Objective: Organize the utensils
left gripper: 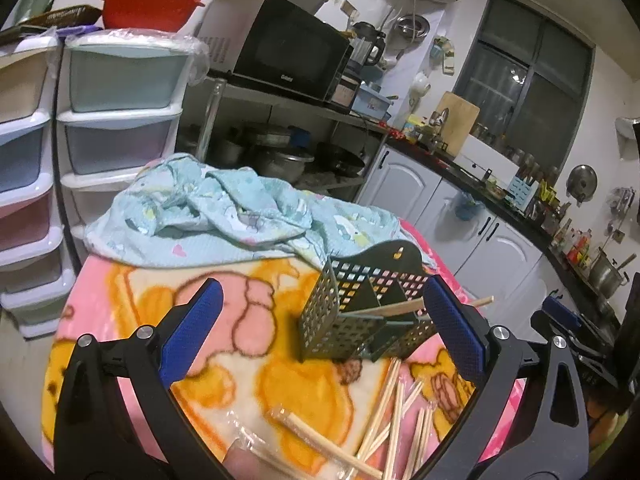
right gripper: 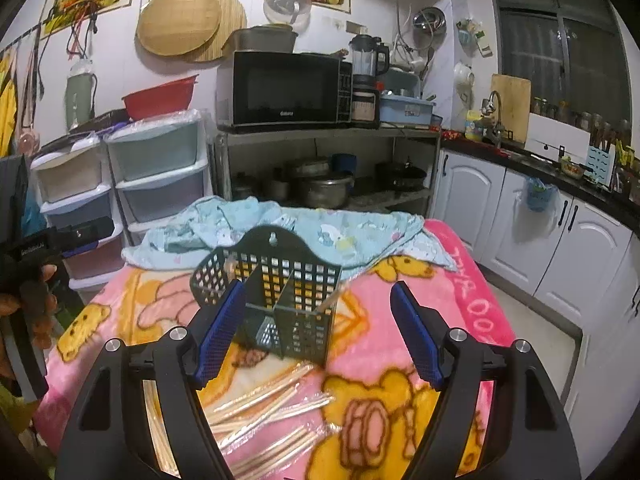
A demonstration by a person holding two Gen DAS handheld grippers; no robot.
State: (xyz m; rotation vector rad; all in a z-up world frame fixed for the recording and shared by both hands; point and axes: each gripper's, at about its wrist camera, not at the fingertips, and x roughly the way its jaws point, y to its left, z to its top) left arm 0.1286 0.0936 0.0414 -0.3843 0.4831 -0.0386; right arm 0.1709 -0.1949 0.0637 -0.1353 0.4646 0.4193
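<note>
A home kitchen: microwave (right gripper: 285, 87), sink tap (right gripper: 494, 110), pots, white cabinets (right gripper: 472, 196).

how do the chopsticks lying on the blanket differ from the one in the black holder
The loose chopsticks lie flat, scattered on the blanket, some beside clear plastic wrap; the chopstick in the holder leans across the black holder, its tip poking over the rim. Those are many; this looks like one. All are pale wood.

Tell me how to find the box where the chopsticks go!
Look at the table covered with the pink cartoon-bear blanket, in front of the crumpled light blue cloth. The dark utensil holder stands there, just beyond the loose wooden chopsticks. It is the only dark thing on the blanket, with walls full of little square holes, a divider inside, and a chopstick already poking out.
</note>
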